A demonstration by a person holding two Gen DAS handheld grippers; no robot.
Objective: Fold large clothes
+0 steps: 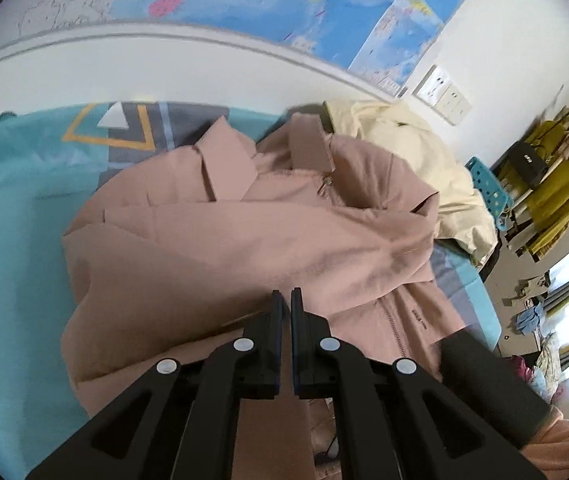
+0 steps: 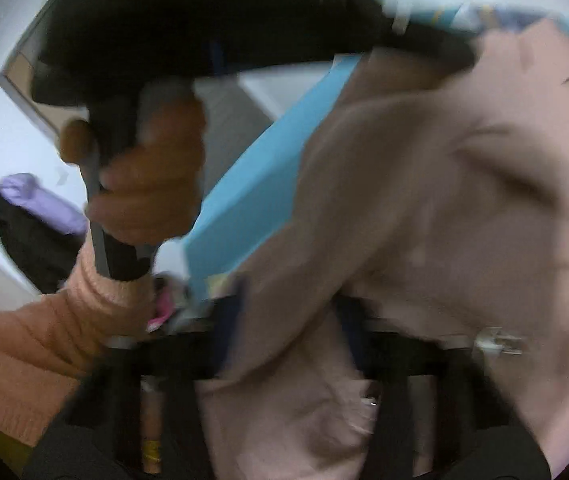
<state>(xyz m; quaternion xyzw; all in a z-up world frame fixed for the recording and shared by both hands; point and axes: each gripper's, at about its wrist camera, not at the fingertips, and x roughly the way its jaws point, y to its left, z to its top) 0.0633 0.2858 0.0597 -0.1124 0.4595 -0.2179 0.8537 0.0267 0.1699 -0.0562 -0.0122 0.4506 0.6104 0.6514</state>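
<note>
One soft, matte pink jacket (image 1: 244, 232) lies rumpled on a smooth turquoise bedsheet (image 1: 8, 248), its flat pointed collar (image 1: 224, 164) toward the wall and its zipper line (image 1: 394, 324) running back toward the camera, so its long axis goes from near to far. A cream garment (image 1: 424, 152) is bunched just beside it. The left gripper (image 1: 286, 300), of hard black plastic, points steeply down over the pink cloth with its jaws pressed together and nothing between them. In the blurred right wrist view, a hand (image 2: 152, 176) in a ribbed peach sleeve (image 2: 44, 340) grasps a black handle, and pink fabric (image 2: 284, 352) passes between the right gripper (image 2: 288, 328) fingers; whether the pads press it I cannot tell
</note>
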